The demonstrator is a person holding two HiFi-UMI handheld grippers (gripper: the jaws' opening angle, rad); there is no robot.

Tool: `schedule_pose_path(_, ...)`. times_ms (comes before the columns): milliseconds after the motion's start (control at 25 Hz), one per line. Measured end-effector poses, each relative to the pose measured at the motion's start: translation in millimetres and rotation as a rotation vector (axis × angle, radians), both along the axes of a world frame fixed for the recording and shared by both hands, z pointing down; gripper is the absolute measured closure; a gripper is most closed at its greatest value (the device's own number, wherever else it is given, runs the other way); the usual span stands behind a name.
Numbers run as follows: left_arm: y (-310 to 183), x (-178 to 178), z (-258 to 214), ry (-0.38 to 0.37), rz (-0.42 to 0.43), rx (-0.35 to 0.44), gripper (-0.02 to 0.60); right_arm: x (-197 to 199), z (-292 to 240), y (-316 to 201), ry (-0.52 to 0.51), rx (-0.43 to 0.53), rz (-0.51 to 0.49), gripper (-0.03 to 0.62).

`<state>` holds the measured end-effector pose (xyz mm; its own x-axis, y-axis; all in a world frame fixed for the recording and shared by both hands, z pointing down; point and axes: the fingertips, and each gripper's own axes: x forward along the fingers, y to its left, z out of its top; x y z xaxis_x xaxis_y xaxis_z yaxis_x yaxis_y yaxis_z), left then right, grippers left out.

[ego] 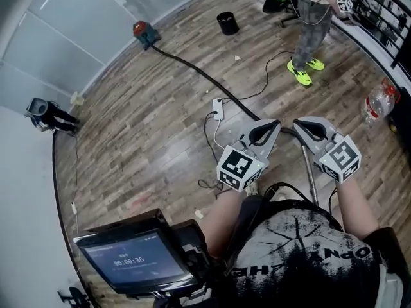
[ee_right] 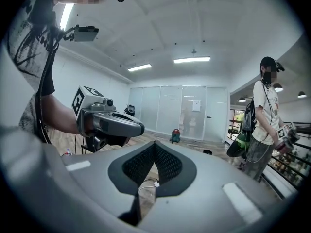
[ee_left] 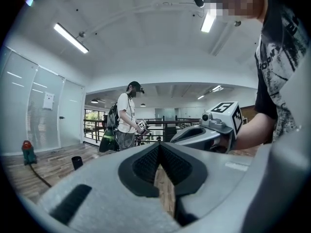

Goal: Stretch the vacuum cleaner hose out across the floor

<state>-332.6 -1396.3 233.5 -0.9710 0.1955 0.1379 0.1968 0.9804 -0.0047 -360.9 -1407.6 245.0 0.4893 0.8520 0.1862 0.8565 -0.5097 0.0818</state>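
Looking from upper left: vacuum cleaner standing near the glass wall, with its black hose running away from it in one long, nearly straight diagonal over the wooden floor toward centre frame, passing just beside a white power strip. Lies drawn out, with no coils or loops showing. At centre, left tool held about level above the floor, pressed together on nothing. Just right of it, right tool likewise pressed together and empty. Below that, a metal wand at the hose's near end, slanting down toward the lower edge. Fits two stages alike: hose pulled to length and let go, or hose simply lying long with both tools hovering over its near end. Cannot settle which from here. For any further pull: spreading a tool, taking the hose close to the wand, then drawing away from the cleaner along the same diagonal, minding the power strip alongside.
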Motion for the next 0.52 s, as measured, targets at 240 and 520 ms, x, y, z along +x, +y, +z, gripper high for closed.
schedule_pose_path(240, 6.4, 8.6, -4.0, -0.009, -0.017, 0.006, 0.581, 11.2, -2.5, 7.3, -0.004, 0.000, -0.023, 0.588)
schedule_pose_path(520, 1.9, 30.0, 2.3, 0.006, -0.045, 0.008, 0.581, 27.6, 0.8, 3.7, 0.020, -0.011, -0.043, 0.588)
